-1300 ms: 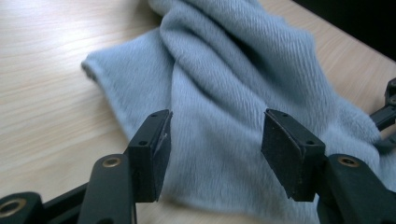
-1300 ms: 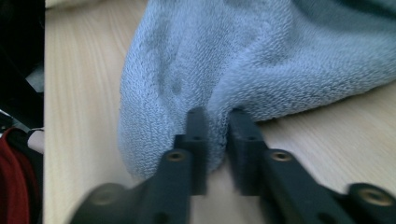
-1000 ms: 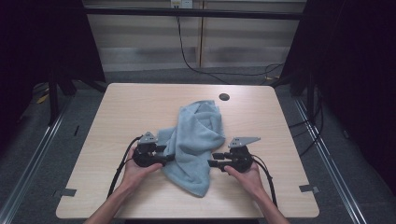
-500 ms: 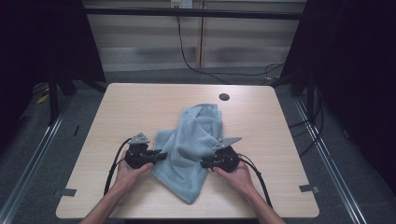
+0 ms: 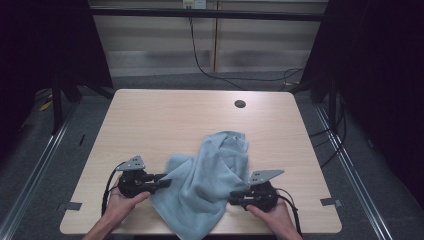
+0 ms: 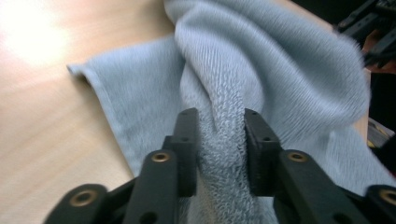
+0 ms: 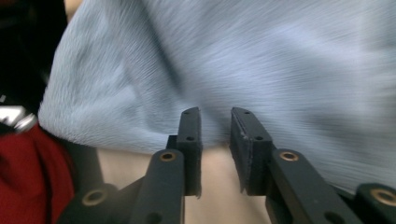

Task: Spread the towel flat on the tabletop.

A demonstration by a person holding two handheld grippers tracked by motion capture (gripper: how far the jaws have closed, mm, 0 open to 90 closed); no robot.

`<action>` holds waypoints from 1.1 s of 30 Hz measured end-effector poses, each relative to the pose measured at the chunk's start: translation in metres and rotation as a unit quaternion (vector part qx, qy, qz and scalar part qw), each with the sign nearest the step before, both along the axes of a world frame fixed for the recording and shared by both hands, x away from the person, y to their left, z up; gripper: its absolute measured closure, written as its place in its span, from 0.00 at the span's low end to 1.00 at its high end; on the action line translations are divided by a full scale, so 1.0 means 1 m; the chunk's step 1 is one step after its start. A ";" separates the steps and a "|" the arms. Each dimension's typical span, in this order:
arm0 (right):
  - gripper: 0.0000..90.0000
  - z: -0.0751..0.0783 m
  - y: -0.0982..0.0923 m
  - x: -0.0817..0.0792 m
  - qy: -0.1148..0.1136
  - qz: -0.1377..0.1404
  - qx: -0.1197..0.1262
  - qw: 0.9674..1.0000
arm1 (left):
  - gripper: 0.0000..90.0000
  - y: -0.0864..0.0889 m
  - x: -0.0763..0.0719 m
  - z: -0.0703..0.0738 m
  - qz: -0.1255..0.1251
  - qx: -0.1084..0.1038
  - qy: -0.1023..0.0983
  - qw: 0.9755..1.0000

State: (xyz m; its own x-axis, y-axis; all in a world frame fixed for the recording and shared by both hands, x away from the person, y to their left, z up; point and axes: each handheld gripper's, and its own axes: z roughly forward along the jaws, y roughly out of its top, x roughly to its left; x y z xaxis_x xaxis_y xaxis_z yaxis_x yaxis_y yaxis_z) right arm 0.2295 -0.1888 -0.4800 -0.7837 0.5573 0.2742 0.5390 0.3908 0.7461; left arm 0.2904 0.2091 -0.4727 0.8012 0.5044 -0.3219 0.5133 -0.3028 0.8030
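At the left of the desk [image 5: 150, 115] the left gripper [image 5: 162, 181] points inward at a light blue towel [image 5: 210, 185]; in the left gripper view its jaws have a thick roll of the terry cloth between them, the pads [image 6: 187, 140] pressing on it, so it is clamped on the towel [image 6: 261, 79], though the jaws have just been easing a little wider. The towel lies crumpled across the near middle of the desk, one corner hanging over the near edge; a dark round hole [image 5: 240, 104] sits well apart near the far edge. At the right, the right gripper [image 5: 235, 198] reaches the towel's right edge; in the right gripper view its jaws stand apart, also just widened, with the blurred cloth [image 7: 261, 56] just beyond the tips and no fold seen pinched. Judging from this, a pull could slip the loosening left hold, or drag the towel off the near edge because the right side is uncaught. No container is on the desk.
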 end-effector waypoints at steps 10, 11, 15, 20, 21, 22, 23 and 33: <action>0.61 0.026 -0.004 0.075 -0.037 -0.064 0.025 0.997 | 0.59 -0.016 0.051 0.014 0.040 -0.011 -0.015 0.999; 0.59 0.029 0.003 0.085 -0.040 -0.061 0.028 0.997 | 0.58 -0.020 0.058 0.008 0.044 -0.004 -0.008 0.999; 0.49 0.037 0.035 0.120 -0.043 -0.049 0.037 0.997 | 0.53 -0.030 0.070 -0.018 0.057 0.039 0.022 0.997; 0.42 0.026 0.073 0.146 -0.043 -0.046 -0.001 0.998 | 0.45 -0.037 0.064 -0.027 0.040 0.086 0.005 0.995; 0.42 0.021 0.075 0.148 -0.037 -0.046 -0.008 0.998 | 0.45 -0.039 0.062 -0.028 0.040 0.098 -0.001 0.994; 0.43 0.015 0.077 0.150 -0.025 -0.044 -0.016 0.999 | 0.49 -0.040 0.060 -0.029 0.042 0.111 -0.015 0.993; 0.48 0.008 0.078 0.150 -0.019 -0.046 -0.023 0.999 | 0.54 -0.040 0.058 -0.028 0.047 0.122 -0.025 0.991; 0.90 0.003 0.049 0.133 -0.026 -0.074 -0.011 0.997 | 0.92 -0.030 0.066 -0.030 0.055 0.093 0.003 0.994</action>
